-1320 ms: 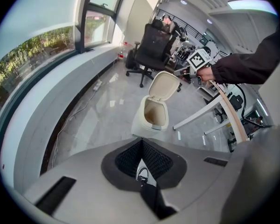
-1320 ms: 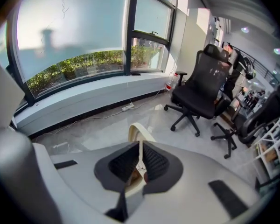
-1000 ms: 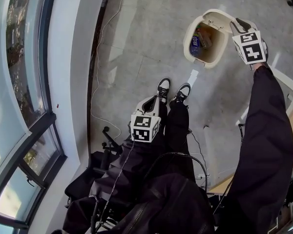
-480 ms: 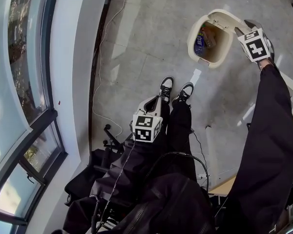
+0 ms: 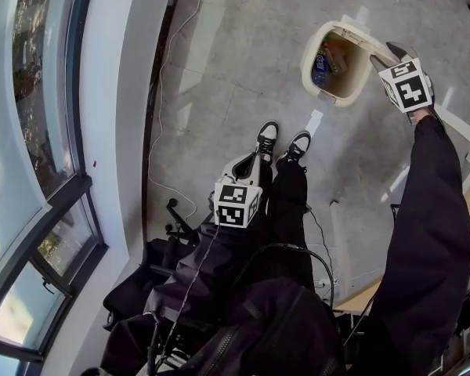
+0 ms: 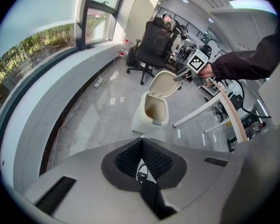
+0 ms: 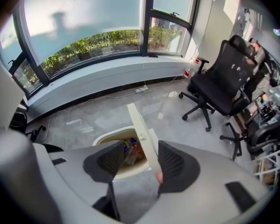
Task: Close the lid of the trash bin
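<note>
Chair [image 6: 154, 41] behind open trash bin [image 6: 151, 115]

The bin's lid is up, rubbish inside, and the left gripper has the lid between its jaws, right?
No, it is the right gripper, not the left: the right gripper view shows the raised lid between its jaws, which have just been opening. The rest holds.
</note>
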A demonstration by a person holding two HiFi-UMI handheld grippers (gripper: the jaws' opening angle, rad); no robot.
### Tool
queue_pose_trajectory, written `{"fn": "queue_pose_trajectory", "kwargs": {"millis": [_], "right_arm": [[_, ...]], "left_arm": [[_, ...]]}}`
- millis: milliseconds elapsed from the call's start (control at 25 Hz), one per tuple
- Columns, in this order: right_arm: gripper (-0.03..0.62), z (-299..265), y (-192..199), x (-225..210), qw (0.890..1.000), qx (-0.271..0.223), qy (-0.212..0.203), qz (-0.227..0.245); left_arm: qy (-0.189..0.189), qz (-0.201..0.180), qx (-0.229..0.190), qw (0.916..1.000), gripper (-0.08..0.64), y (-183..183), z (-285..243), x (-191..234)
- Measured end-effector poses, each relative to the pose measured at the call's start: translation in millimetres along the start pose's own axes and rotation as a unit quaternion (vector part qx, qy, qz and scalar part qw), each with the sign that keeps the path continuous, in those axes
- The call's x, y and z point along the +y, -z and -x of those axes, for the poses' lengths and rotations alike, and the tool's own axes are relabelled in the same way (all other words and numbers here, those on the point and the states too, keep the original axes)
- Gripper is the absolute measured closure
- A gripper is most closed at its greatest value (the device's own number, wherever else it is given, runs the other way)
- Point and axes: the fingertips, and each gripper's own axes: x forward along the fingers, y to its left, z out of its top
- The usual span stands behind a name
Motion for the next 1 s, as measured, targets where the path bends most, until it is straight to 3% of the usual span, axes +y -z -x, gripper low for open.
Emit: {"fn": "queue_pose_trajectory", "kwargs": {"millis": [520, 1000], "right_arm": [[0.377, -5, 23, 60, 0.999, -0.008, -0.043, -0.010], [0.377, -29, 57, 121, 0.994, 0.000, -0.108, -0.028]], "left_arm": [[-0.001, -0.001, 0.005, 1.0000, 0.557, 18, 6, 3], [0.000, 0.002, 0.023, 0.9997, 0.557, 51, 4, 7]]}}
